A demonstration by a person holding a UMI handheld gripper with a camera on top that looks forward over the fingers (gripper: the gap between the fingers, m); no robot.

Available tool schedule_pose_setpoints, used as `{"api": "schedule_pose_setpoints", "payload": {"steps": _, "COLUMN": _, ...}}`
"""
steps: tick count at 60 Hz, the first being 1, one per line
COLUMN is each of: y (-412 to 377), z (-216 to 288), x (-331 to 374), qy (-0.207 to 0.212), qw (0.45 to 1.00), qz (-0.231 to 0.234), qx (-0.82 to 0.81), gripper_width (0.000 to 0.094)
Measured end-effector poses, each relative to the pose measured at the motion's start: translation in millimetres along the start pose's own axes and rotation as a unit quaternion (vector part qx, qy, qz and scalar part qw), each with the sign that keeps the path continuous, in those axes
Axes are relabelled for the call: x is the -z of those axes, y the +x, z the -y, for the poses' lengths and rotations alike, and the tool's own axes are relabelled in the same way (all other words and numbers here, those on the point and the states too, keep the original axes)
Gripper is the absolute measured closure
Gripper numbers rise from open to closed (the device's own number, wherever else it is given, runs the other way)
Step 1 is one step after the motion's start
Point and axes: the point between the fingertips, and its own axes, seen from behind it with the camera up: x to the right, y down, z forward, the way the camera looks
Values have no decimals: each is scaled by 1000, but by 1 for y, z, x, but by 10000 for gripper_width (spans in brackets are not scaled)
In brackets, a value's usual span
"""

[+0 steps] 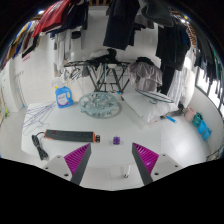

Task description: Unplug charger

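Two magenta-padded fingers of the tool (112, 158) stand spread wide apart with nothing between them, hovering above a white table (150, 128). Going from left to right over that table: a black cable or small black plug body (39, 145) lies far to the left of the fingers; next comes a long black bar-shaped power strip with an orange end (73, 135), lying flat just ahead of the left finger; then a small purple cube-like object (117, 141) sits ahead of the gap between the fingers, apart from both. Farther back are a blue-and-white container (63, 96) and a round glass plate (101, 103), and well to the right lie small blue items (170, 119). The charger most likely sits at the strip, though which piece it is cannot be told for certain. By judgement, such a plug is light, rigid and smooth plastic, held by friction in its socket; the hold belongs on its hard body, across the flat sides, never on the limp cable, and the light strip may lift with the pull.
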Motion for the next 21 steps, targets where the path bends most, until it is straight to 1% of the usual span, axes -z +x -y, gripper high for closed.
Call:
{"api": "schedule_pose_setpoints", "payload": {"steps": 14, "y": -1, "z": 0, "x": 4, "qy": 4, "qw": 1000, "qz": -8, "qx": 2, "gripper_width": 82}}
{"api": "schedule_pose_setpoints", "payload": {"steps": 21, "y": -6, "z": 1, "x": 2, "qy": 4, "qw": 1000, "qz": -3, "qx": 2, "gripper_width": 83}}
